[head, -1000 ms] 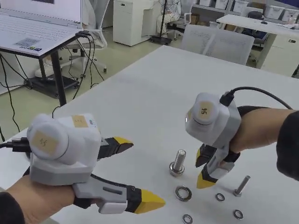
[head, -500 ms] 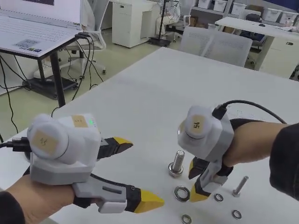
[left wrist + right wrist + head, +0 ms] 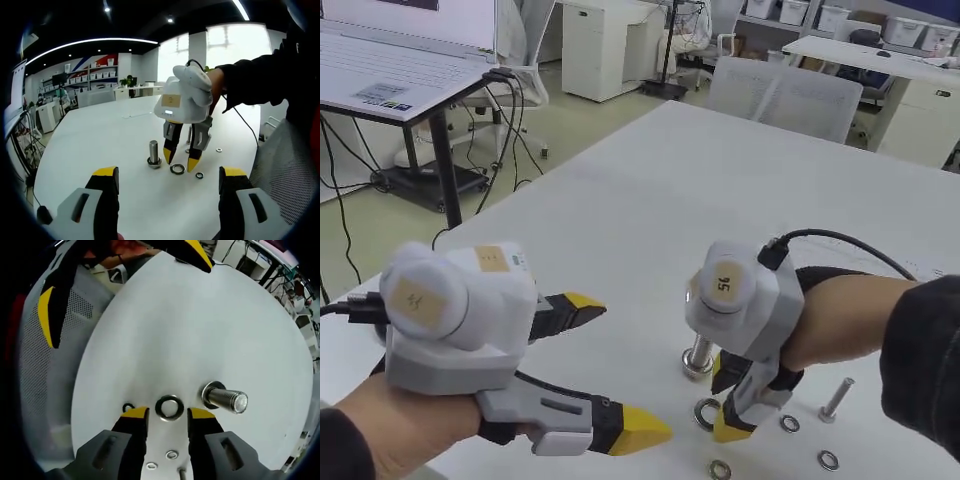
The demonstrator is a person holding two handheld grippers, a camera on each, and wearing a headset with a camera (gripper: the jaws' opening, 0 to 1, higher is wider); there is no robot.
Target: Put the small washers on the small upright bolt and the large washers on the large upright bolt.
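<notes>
The large bolt (image 3: pixel 698 355) stands upright on the white table (image 3: pixel 650 210), with a large washer (image 3: pixel 704 413) lying flat just in front of it. My right gripper (image 3: pixel 726 403) points down, open, its yellow tips on either side of that large washer (image 3: pixel 169 407). Its jaws hold nothing. The small bolt (image 3: pixel 836 397) stands to the right. Small washers (image 3: pixel 788 423) (image 3: pixel 828 460) (image 3: pixel 719 469) lie loose around them. At the lower left, my left gripper (image 3: pixel 610 368) hovers open and empty, facing the right gripper (image 3: pixel 180 162) and the large bolt (image 3: pixel 154 152).
A side table with a laptop (image 3: pixel 390 60) stands at the far left, with cables hanging under it. A chair (image 3: pixel 785 95) sits at the table's far edge. The white tabletop stretches bare beyond the bolts.
My right gripper has moved left and down, from beside the large bolt to over the large washer. The left gripper has stayed in place.
</notes>
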